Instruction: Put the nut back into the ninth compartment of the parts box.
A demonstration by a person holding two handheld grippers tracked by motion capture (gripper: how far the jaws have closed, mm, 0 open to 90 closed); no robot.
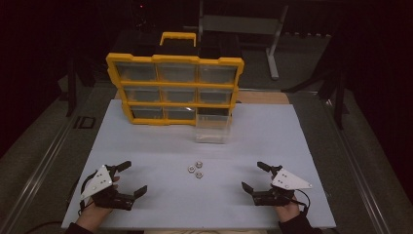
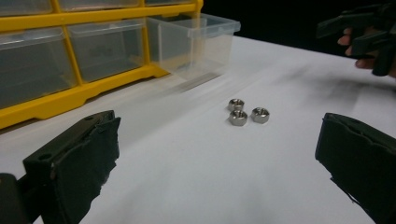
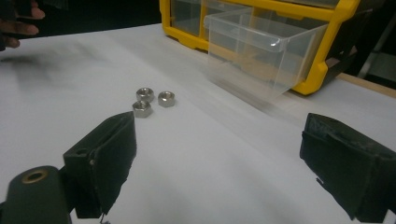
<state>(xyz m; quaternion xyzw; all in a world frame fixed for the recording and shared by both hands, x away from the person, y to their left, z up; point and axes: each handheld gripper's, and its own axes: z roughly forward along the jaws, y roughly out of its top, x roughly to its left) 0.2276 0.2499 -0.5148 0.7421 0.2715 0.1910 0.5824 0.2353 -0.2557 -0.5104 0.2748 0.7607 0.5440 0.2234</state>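
Note:
Three steel hex nuts (image 1: 196,169) (image 2: 245,112) (image 3: 150,101) lie close together on the white tabletop (image 1: 160,141), between the two hands. A clear plastic drawer (image 1: 212,127) (image 2: 195,41) (image 3: 261,52) stands pulled out of the bottom right slot of the yellow organizer (image 1: 175,87) (image 2: 93,88) (image 3: 327,60). My left gripper (image 1: 134,178) (image 2: 217,158) rests near the front left, jaws wide open and empty. My right gripper (image 1: 254,175) (image 3: 217,163) sits at the front right, also open with nothing between its jaws. Both point toward the nuts, well short of them.
The organizer holds three rows of clear drawers and leans at the table's far side, with a yellow handle (image 1: 178,37) behind it. A metal stand (image 1: 272,44) and dark floor lie beyond. The table's front edge (image 1: 195,228) runs just behind the hands.

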